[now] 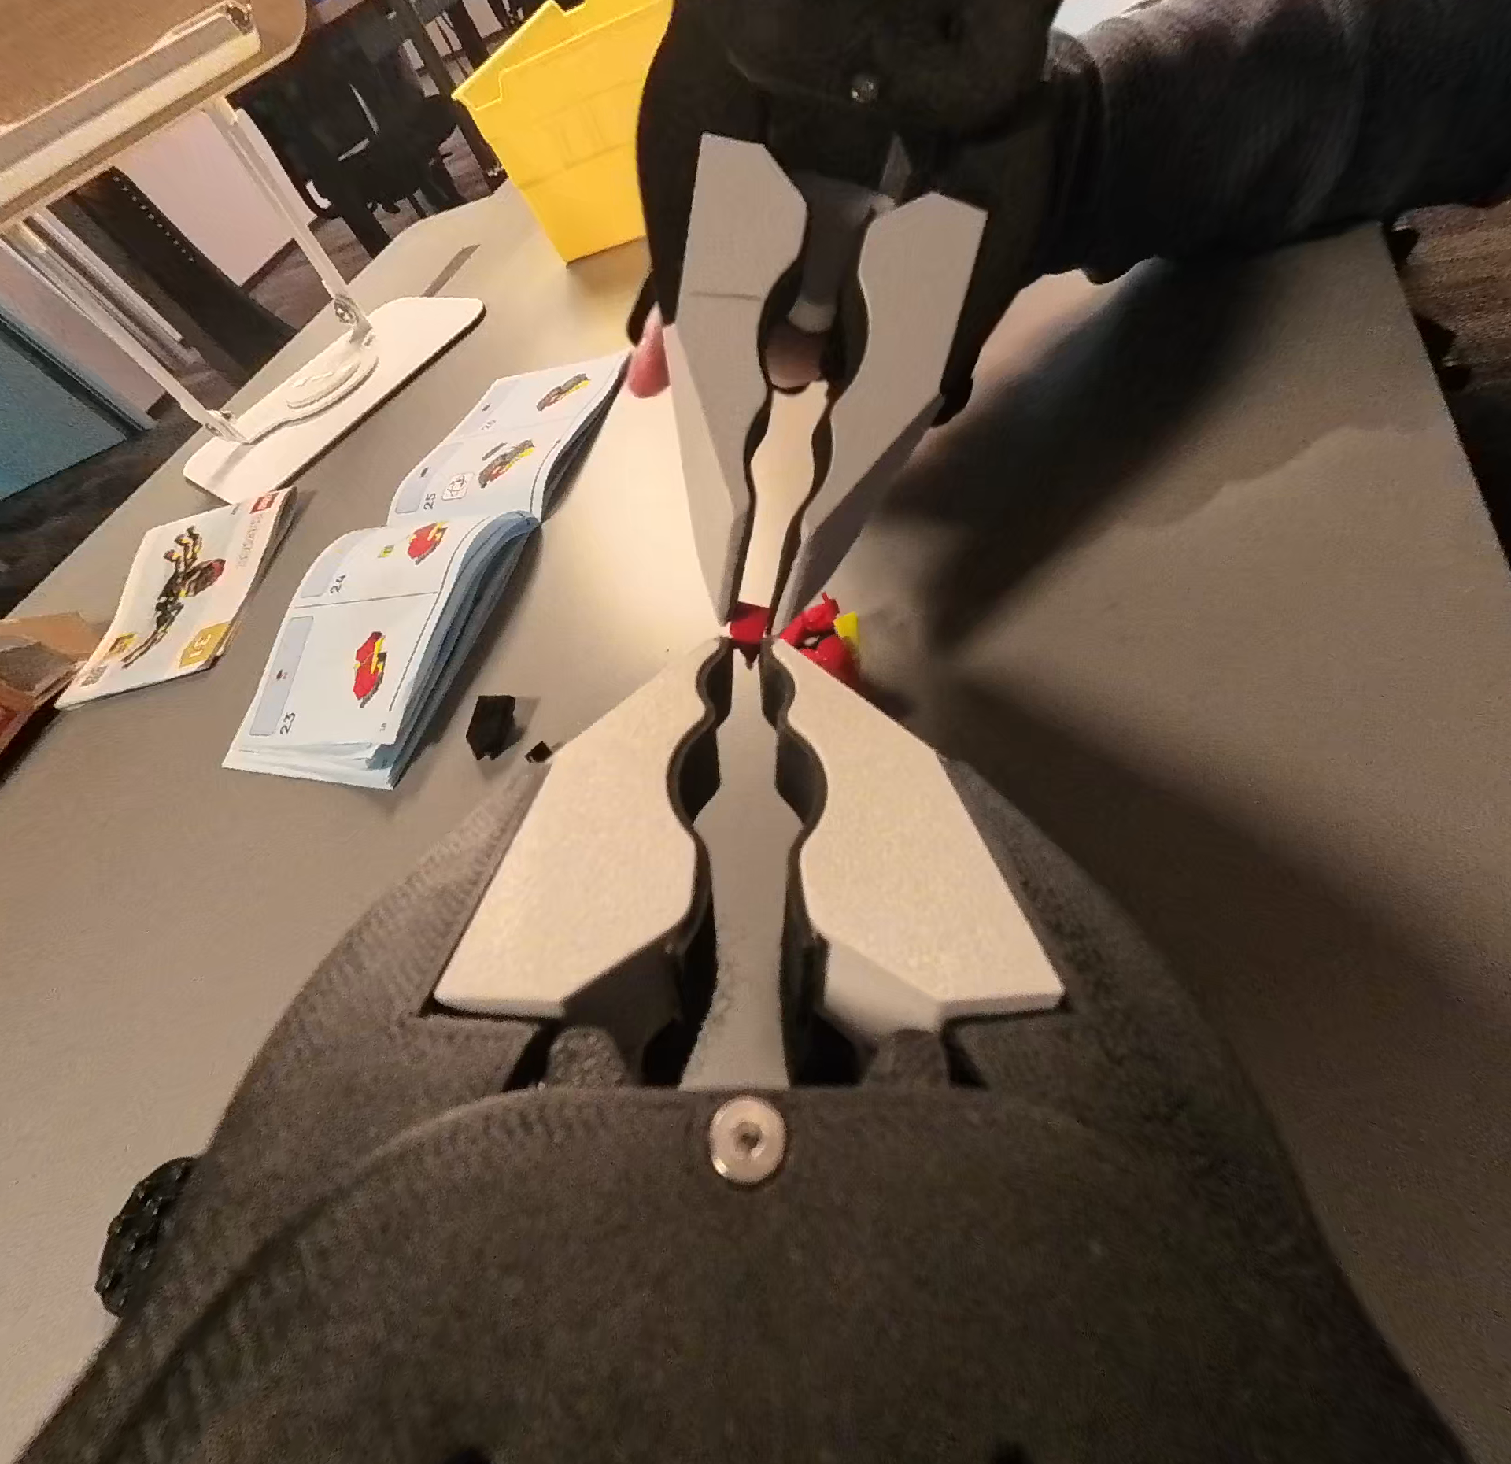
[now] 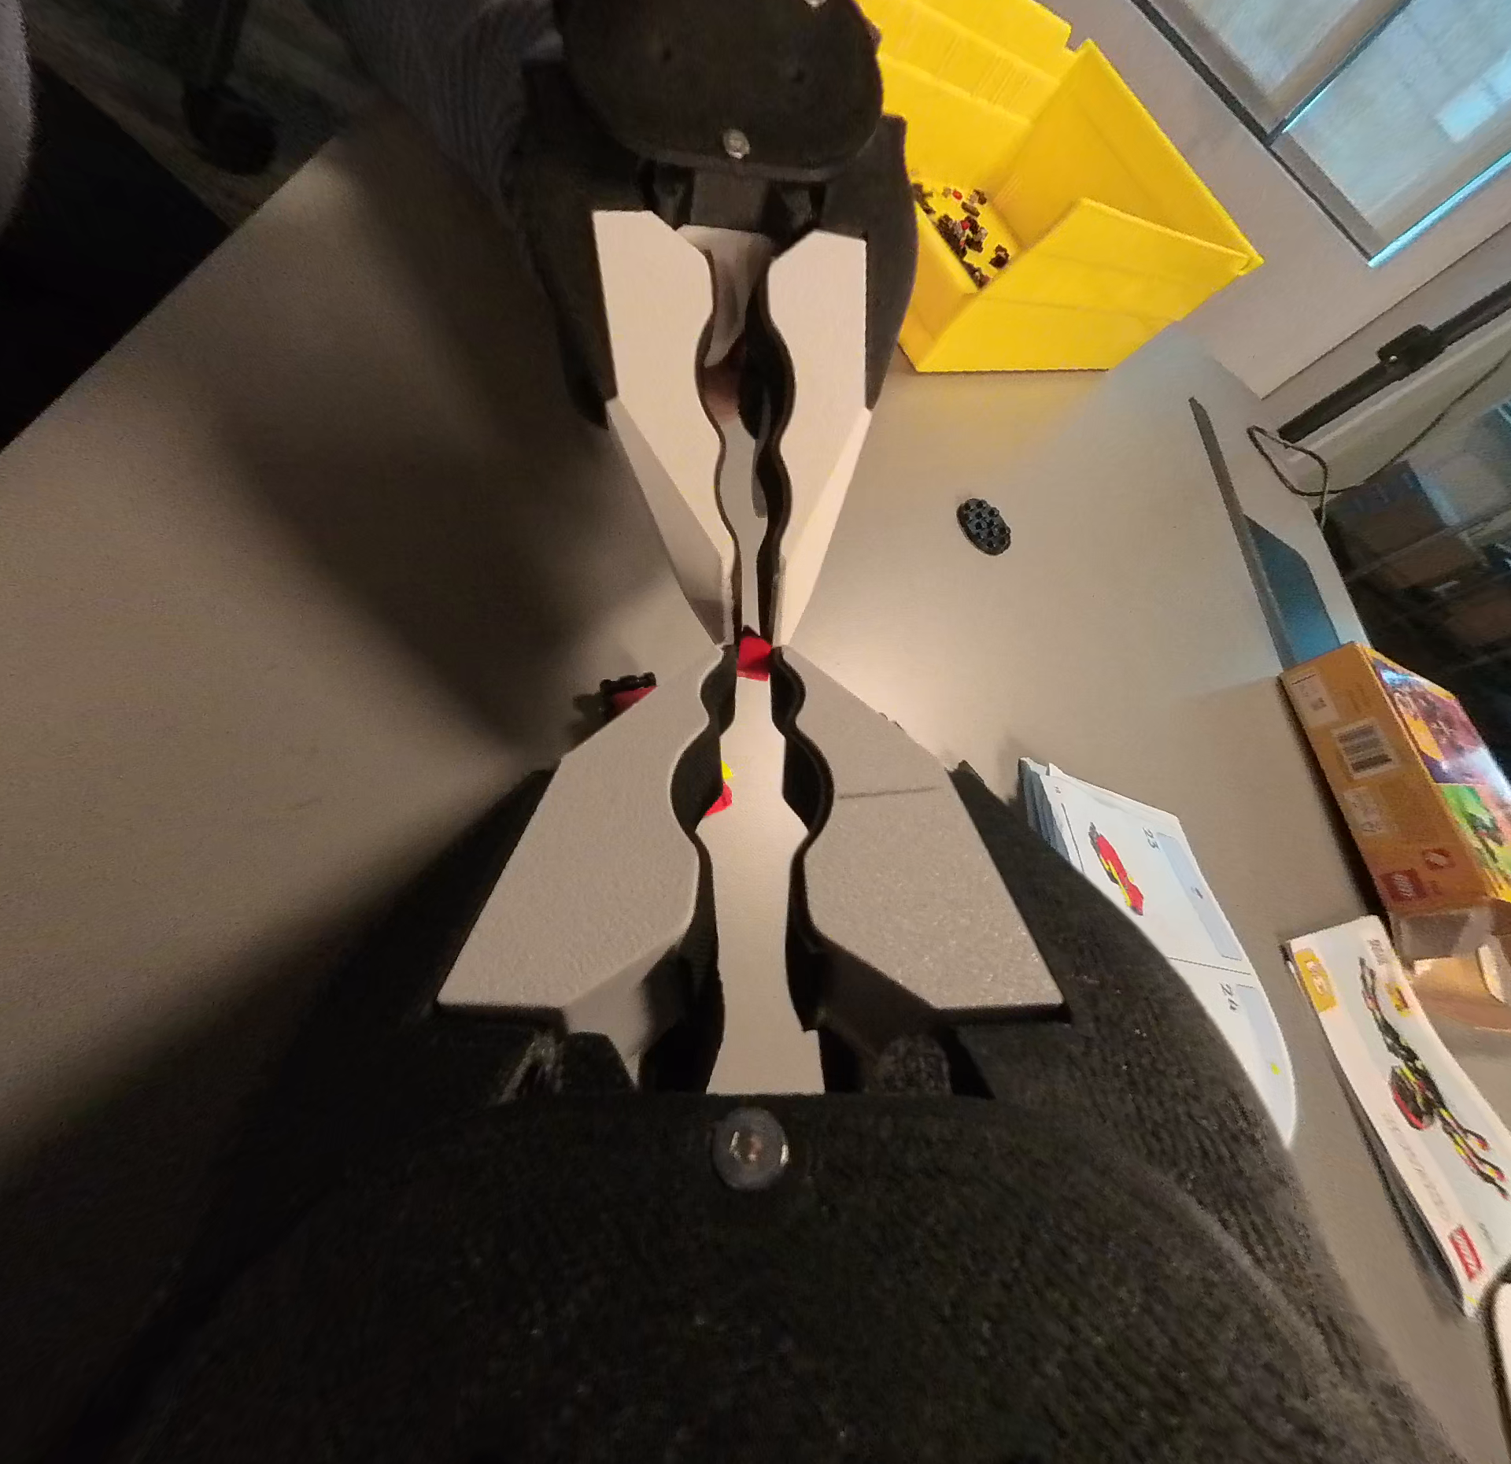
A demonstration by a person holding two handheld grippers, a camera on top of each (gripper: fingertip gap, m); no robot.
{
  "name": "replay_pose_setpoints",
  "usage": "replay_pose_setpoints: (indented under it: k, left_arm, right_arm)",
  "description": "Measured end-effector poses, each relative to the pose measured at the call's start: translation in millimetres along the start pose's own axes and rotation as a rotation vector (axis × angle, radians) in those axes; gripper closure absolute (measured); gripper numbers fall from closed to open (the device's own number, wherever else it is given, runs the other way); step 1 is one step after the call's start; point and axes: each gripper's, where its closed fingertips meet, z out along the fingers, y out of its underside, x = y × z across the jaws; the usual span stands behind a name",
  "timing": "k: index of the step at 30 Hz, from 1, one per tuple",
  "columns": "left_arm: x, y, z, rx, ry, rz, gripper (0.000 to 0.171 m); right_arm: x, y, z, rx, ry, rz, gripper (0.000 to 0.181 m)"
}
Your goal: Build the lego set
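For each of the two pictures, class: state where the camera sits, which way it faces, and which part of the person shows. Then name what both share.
Left wrist view: on the left tongs, facing along them toward the right tongs and open booklet; a dark sleeve shows.
Right wrist view: on the right tongs, facing the left tongs and yellow bin.
Shared: small red piece where both tips meet.

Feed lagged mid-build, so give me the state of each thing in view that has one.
Left hand-held gripper: shut on red brick.
Right hand-held gripper: shut on the same red brick.
Instruction booklet: open, flat on table.
Second booklet: closed.
Yellow bin: uncovered, holding loose pieces.
Box: lying flat.
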Motion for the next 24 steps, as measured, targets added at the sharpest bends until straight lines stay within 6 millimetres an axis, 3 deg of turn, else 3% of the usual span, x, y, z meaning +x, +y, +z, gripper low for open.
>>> replay_pose_setpoints:
  k: [6, 9, 11, 13, 15, 24]
  left_arm:
    - [0.0, -0.6, -0.4, 0.005, -0.003, 0.002, 0.166]
    - [-3.0, -1.1, -1.3, 0.009, -0.031, 0.005, 0.156]
    - [-2.0, -0.3, -0.7, 0.0, -0.025, -0.007, 0.143]
    - [18.2, 0.7, 1.8, -0.03, 0.107, -0.056, 0.112]
    - [33.2, 1.2, 4.2, -0.067, 0.197, -0.131, 0.095]
    - [18.9, 21.0, 16.2, -0.213, 0.078, -0.176, 0.108]
  right_arm:
    - [0.8, 1.3, -0.9, -0.015, 0.0, -0.007, 0.175]
    - [7.8, 9.5, -6.1, -0.045, 0.026, -0.006, 0.176]
    - [14.0, 12.9, -11.2, -0.049, 0.044, 0.014, 0.176]
    - [20.1, 16.1, -16.6, -0.055, 0.064, 0.028, 0.175]
    - [25.0, 19.0, -21.6, -0.062, 0.081, 0.036, 0.176]
    - [26.2, 26.7, -32.4, -0.096, 0.056, 0.063, 0.176]
